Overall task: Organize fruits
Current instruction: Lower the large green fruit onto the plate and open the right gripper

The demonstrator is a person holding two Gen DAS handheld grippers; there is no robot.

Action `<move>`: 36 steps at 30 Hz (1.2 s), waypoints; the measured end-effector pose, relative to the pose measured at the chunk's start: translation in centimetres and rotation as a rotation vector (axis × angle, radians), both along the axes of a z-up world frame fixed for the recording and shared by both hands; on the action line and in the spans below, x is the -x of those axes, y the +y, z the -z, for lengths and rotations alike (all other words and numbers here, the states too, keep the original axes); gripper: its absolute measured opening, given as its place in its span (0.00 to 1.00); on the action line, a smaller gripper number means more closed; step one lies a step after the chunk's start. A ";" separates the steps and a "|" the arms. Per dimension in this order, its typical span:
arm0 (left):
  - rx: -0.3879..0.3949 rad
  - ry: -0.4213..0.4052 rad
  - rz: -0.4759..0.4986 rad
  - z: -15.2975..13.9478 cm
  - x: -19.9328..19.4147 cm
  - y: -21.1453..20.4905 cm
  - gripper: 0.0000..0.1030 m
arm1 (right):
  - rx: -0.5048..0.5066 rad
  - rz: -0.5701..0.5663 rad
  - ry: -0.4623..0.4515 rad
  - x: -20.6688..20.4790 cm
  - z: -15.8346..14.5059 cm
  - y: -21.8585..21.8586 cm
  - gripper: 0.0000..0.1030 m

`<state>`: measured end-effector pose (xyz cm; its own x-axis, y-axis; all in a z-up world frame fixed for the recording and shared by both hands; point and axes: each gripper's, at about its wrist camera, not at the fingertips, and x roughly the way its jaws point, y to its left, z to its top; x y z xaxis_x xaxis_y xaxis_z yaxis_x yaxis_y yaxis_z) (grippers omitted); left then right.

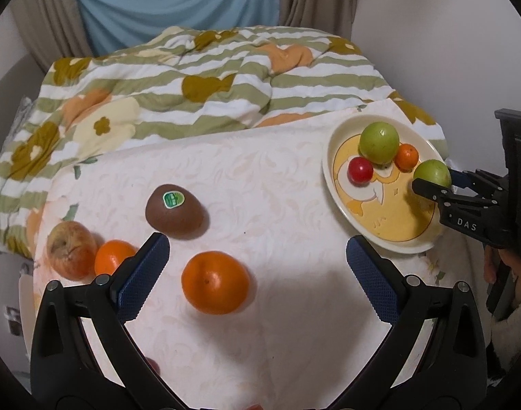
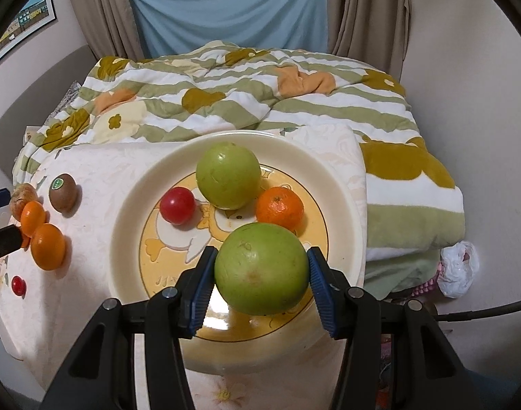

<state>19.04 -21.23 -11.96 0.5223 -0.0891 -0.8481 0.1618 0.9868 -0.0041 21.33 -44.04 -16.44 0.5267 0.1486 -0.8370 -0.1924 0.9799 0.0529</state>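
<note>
Far left, loose fruit: blotchy apple (image 1: 70, 251) touching a small orange (image 1: 113, 256); kiwi (image 1: 174, 211) with green sticker just behind; large orange (image 1: 215, 283) nearest the camera. All on the pale cloth (image 1: 277, 184), well apart from the plate.
Left gripper (image 1: 257, 270): jaws wide, nothing between them; hangs over the cloth with the large orange just inside its left pad.
Small red fruit on cloth (image 2: 18, 285): lone, near the table's left edge.
Plate (image 2: 137, 184): cream rim, yellow cartoon centre. Holds red fruit (image 2: 177, 205), big green fruit (image 2: 228, 175), small mandarin (image 2: 279, 209), clustered at the back.
Right gripper (image 2: 260, 270): blue pads pressed on both sides of a second green fruit (image 2: 261, 268), low over the plate's front; cannot tell whether it rests on the plate.
Step in hand: likely setting this green fruit down among the others.
Next move calls for: opening gently so it doesn't roll, backing off clear of the mandarin. Left claw looks placed to take the large orange.
</note>
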 end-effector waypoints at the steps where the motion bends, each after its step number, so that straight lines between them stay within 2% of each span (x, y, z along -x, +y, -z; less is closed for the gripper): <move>1: -0.003 0.002 0.000 0.1 0.1 0.0 1.00 | 0.001 -0.001 0.001 0.0 0.1 0.0 0.47; 6: 0.004 0.013 -0.004 0.3 0.6 -0.2 1.00 | 0.021 -0.007 -0.031 0.4 0.0 0.3 0.48; 7: 0.007 0.014 -0.005 0.3 0.7 -0.2 1.00 | 0.026 -0.006 -0.049 0.6 -0.3 0.3 0.53; 9: 0.010 0.013 -0.006 0.2 0.9 -0.3 1.00 | 0.039 -0.002 -0.079 0.7 -0.9 0.3 0.70; 10: 0.010 0.011 -0.006 0.1 1.0 -0.3 1.00 | 0.041 0.003 -0.093 0.8 -1.2 0.3 0.84; 11: 0.009 0.010 -0.006 0.1 1.0 -0.3 1.00 | 0.040 0.007 -0.104 0.8 -1.4 0.1 0.93; 13: 0.009 0.003 -0.007 -0.2 1.3 -0.4 1.00 | 0.037 0.019 -0.119 1.1 -2.0 -0.3 0.99; 24: 0.019 -0.056 -0.059 -2.9 3.5 0.7 1.00 | 0.029 0.037 -0.151 3.1 -5.6 -1.6 0.99; 30: -0.010 -0.102 -0.143 -5.7 5.9 3.6 1.00 | 0.025 -0.005 -0.174 4.3 -8.5 -0.2 0.99; 36: -0.057 -0.139 -0.204 -8.0 8.5 6.6 1.00 | -0.040 -0.051 -0.185 5.3 -10.8 1.4 0.99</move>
<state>10.54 -14.58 -3.92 0.6368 0.0765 -0.7673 -0.0461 0.9971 0.0612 16.00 -42.61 -5.61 0.6622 0.2108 -0.7191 -0.2523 0.9663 0.0509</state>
